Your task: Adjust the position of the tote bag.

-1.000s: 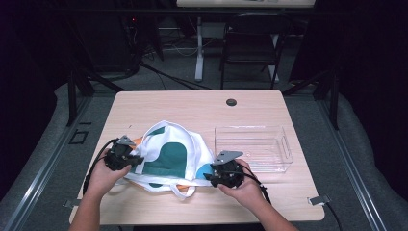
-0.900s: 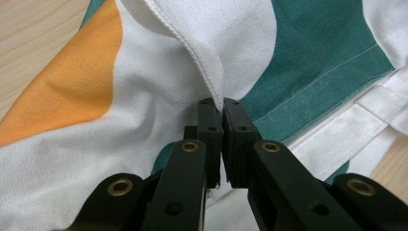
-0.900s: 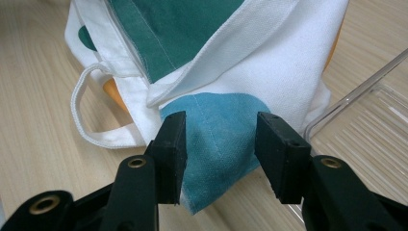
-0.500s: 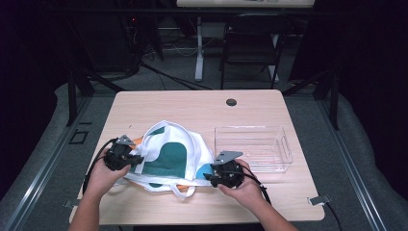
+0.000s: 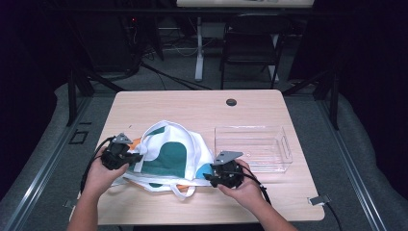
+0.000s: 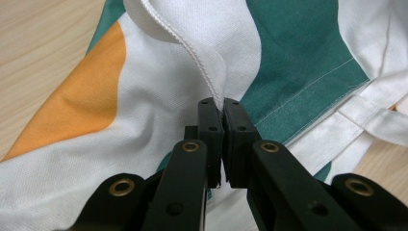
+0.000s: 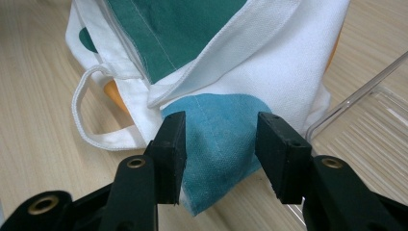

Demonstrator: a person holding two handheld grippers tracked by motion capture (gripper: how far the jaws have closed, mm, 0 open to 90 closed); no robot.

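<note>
**Kid:** What are the two tools doing?

**Helper:** The left tool (image 6: pixel 221 108) is pinched tight on the white edge of the cloth bag (image 5: pixel 171 156). The right tool (image 7: pixel 221 154) has its jaws apart, one on each side of the blue corner (image 7: pixel 219 144) of the bag. It is not squeezing yet.

**Kid:** Where is the bag?

**Helper:** It lies flat on the worktop (image 5: pixel 192 106), near the front, between the two hands. The clear box (image 5: pixel 252 147) sits at about 3 o'clock from it.

**Kid:** How do you do this part well?

**Helper:** I think the right tool should slide a bit further onto the blue corner, then close on it. Grab plenty of cloth, not just the tip, or it may slip out.

**Kid:** And the left one?

**Helper:** Keep it tight and calm. Watch the loop handle (image 7: pixel 96 110) at 9 o'clock from the right tool, so it does not get caught.
</note>
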